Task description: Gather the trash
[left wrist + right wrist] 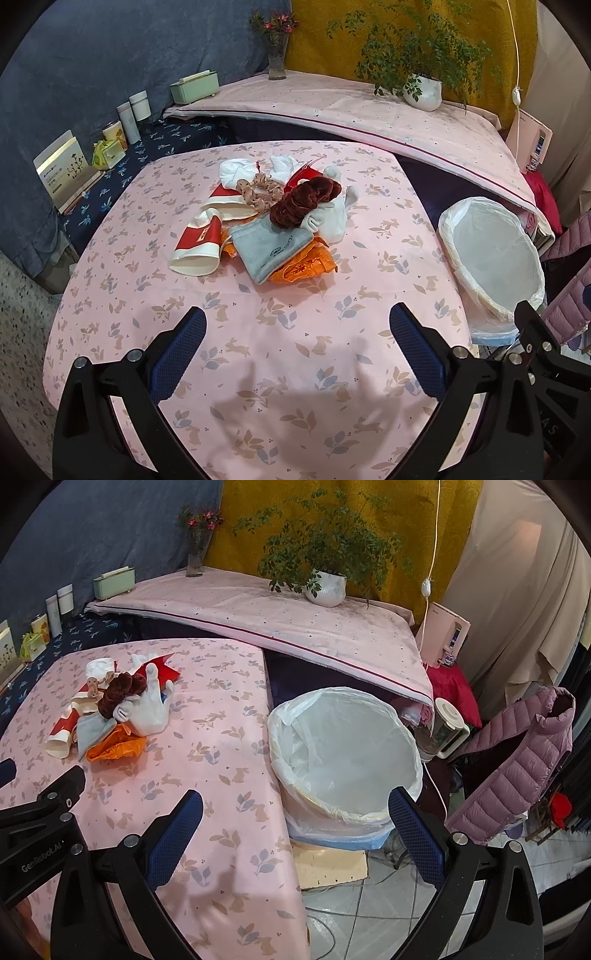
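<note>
Surface (258,332): pink cloth printed with rabbits and leaves, carrying one heap near its middle.

Heap contents:
- crushed red-and-white paper cup (197,247), lying on its side at the near left edge; a second flattened cup (231,203) behind it.
- grey cloth pouch (267,245), lying over an orange plastic wrapper (310,267).
- dark red velvet scrunchie (301,201) on top, touching a tan dotted scrunchie (258,192).
- white glove (147,705), fingers upward in the right view, beside crumpled white tissue (236,171).

Bin (343,753): round, lined with a white bag, standing just beside the surface's right edge; nothing visible inside.

My left claw (297,354): spread wide, holding nothing, hovering over bare cloth short of the heap.

My right claw (295,834): spread wide, holding nothing, positioned over the surface edge and the bin's near rim.
</note>
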`<state>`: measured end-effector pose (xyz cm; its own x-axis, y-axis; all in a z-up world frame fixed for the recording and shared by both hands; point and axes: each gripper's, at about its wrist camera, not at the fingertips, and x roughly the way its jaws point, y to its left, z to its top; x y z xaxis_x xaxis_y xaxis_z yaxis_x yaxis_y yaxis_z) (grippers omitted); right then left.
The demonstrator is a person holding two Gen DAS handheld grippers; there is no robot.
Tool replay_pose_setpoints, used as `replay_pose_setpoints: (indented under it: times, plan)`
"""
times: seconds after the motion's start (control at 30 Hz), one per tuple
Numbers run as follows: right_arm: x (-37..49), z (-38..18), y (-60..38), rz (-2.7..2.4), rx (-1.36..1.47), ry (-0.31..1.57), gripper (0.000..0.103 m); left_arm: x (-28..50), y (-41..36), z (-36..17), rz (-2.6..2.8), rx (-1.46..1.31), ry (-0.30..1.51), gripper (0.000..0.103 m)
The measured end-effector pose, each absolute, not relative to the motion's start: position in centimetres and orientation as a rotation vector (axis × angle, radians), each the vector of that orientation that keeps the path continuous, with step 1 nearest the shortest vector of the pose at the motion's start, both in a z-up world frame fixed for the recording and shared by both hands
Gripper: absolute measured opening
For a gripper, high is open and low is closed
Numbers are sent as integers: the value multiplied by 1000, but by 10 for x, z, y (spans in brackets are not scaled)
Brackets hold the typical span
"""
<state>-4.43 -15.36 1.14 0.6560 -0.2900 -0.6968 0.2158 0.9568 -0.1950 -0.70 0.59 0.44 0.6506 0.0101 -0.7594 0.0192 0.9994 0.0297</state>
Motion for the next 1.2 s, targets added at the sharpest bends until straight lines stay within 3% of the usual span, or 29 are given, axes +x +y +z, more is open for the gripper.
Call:
replay_pose_setpoints:
  times: [1.2]
  plan:
    - [-56,32,-155,-282,-95,766,96,-14,2,32,17,45,869,95]
